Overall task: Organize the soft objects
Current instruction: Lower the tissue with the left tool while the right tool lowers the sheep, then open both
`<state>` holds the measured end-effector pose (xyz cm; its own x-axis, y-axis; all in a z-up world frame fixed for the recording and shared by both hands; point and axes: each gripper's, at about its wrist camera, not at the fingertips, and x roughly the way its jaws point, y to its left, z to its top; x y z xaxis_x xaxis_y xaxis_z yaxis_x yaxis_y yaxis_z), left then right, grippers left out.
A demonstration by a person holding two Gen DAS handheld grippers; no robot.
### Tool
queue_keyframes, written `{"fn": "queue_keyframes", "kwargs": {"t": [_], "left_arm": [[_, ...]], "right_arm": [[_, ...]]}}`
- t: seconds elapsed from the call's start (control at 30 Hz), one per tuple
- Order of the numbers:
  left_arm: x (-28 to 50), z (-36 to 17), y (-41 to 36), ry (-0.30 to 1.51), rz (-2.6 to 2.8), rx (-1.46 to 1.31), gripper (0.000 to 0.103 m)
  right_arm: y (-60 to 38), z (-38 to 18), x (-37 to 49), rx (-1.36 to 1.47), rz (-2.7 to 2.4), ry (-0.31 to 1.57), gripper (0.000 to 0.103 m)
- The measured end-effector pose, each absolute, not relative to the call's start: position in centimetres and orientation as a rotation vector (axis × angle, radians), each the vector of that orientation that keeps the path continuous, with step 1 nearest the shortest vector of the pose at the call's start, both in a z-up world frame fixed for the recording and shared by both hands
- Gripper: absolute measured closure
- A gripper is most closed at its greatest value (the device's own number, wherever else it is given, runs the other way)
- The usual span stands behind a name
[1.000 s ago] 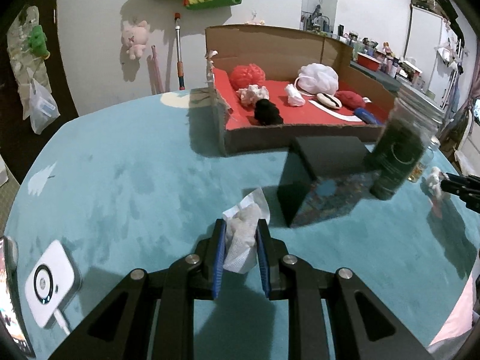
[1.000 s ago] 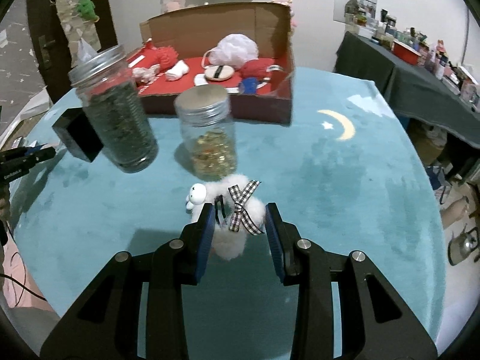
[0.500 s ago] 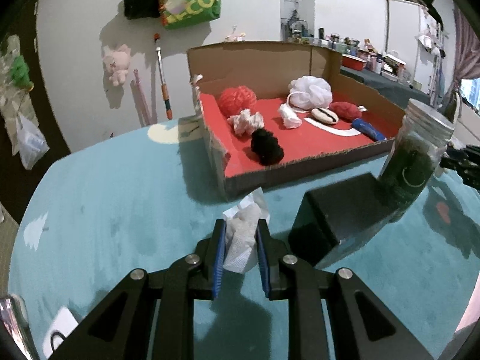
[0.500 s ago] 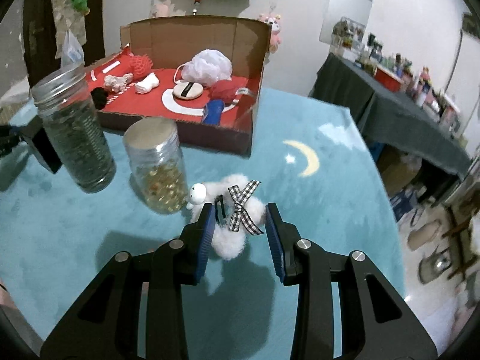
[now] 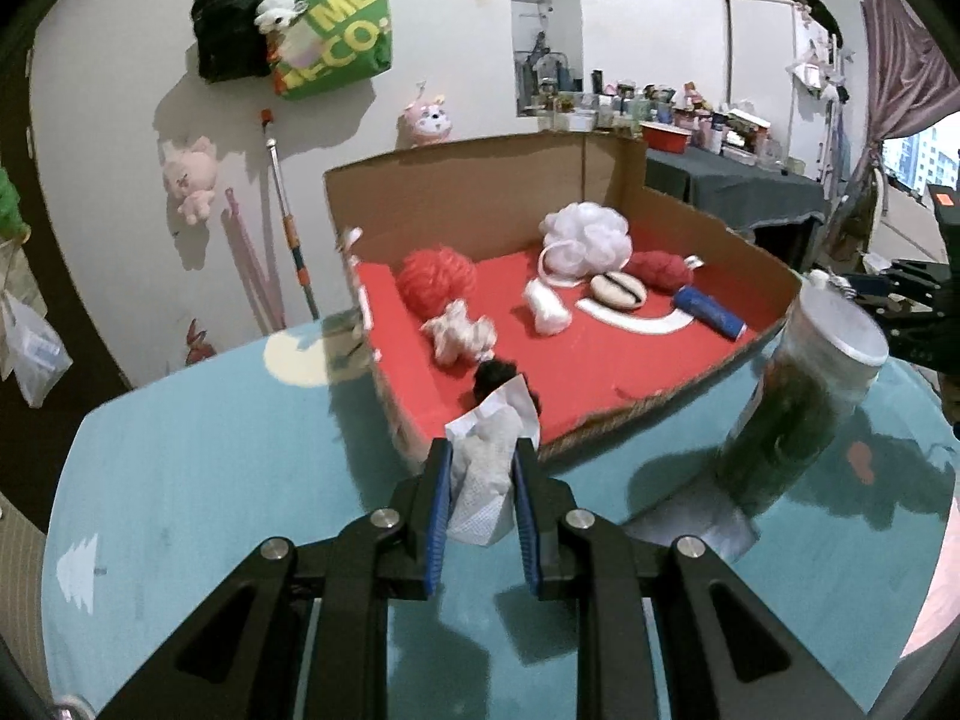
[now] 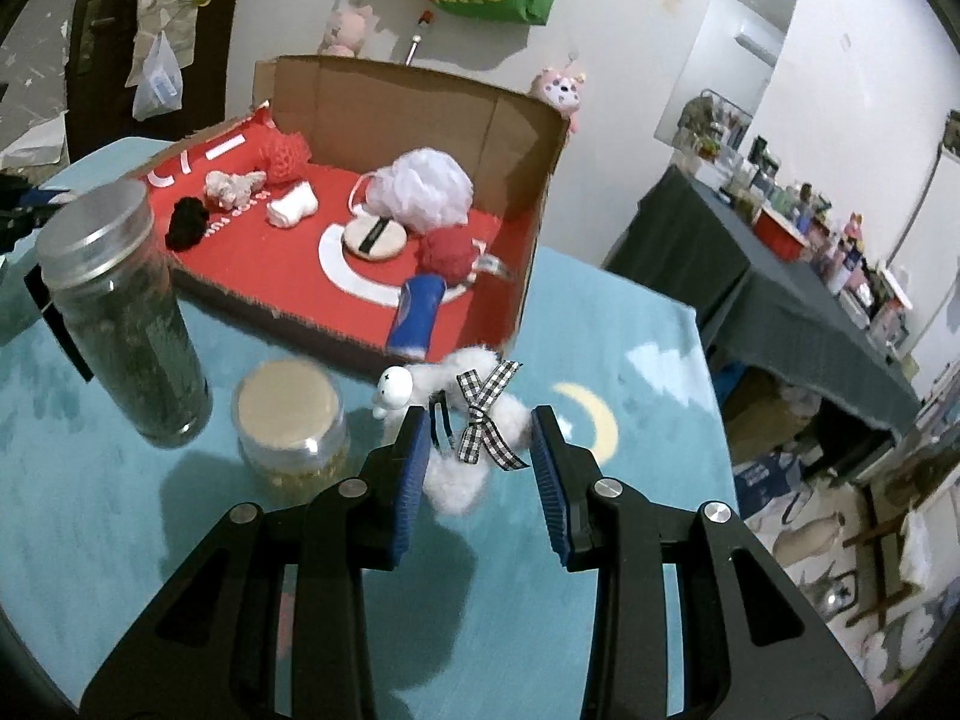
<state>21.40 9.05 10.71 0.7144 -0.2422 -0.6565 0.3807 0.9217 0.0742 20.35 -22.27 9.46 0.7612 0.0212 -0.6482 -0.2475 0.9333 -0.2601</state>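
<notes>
Tissue [image 5: 483, 480], crumpled and white, sits clamped between the left gripper [image 5: 478, 501] pads, now lifted off the teal tablecloth [image 5: 198, 480] and hanging at the near edge of the cardboard box [image 5: 480, 180]. A second ago it hung low, well short of the box. The right gripper [image 6: 480, 462] likewise squeezes a fluffy white toy [image 6: 462, 420] with a checked bow, raised closer to the box past the two jars [image 6: 120, 312]. Both loads look ready for dropping among the soft things on the red floor.
</notes>
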Motion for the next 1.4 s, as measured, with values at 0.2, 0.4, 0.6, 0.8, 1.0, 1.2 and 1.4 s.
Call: {"fn": "queue_keyframes", "kwargs": {"t": [0.2,0.4,0.6,0.8,1.0,1.2,1.4], "left_arm": [[23.9,11.6,6.0,0.714,-0.432,0.230,0.082],[27.1,11.3,2.8,0.773,-0.499,0.255,0.082],[30.7,10.5,-0.2,0.884,-0.575,0.269,0.082],[33.1,9.0,-2.4,0.987,-0.601,0.305,0.082],[34.7,7.2,-4.1,1.060,-0.584,0.369,0.082],[35.8,5.7,-4.1,1.113,-0.569,0.379,0.081],[36.0,5.3,-3.9,1.134,-0.566,0.376,0.080]], "right_arm": [[-21.4,10.7,21.8,-0.363,0.181,0.670,0.070],[-19.8,12.2,24.6,-0.326,0.281,0.663,0.070],[-17.7,11.8,29.0,-0.239,0.440,0.772,0.070],[-15.6,9.6,33.1,-0.198,0.535,0.946,0.070],[-14.2,8.2,35.1,-0.232,0.563,1.058,0.069],[-14.1,6.8,37.1,-0.225,0.548,1.136,0.069],[-13.9,5.8,37.8,-0.231,0.549,1.174,0.068]]}}
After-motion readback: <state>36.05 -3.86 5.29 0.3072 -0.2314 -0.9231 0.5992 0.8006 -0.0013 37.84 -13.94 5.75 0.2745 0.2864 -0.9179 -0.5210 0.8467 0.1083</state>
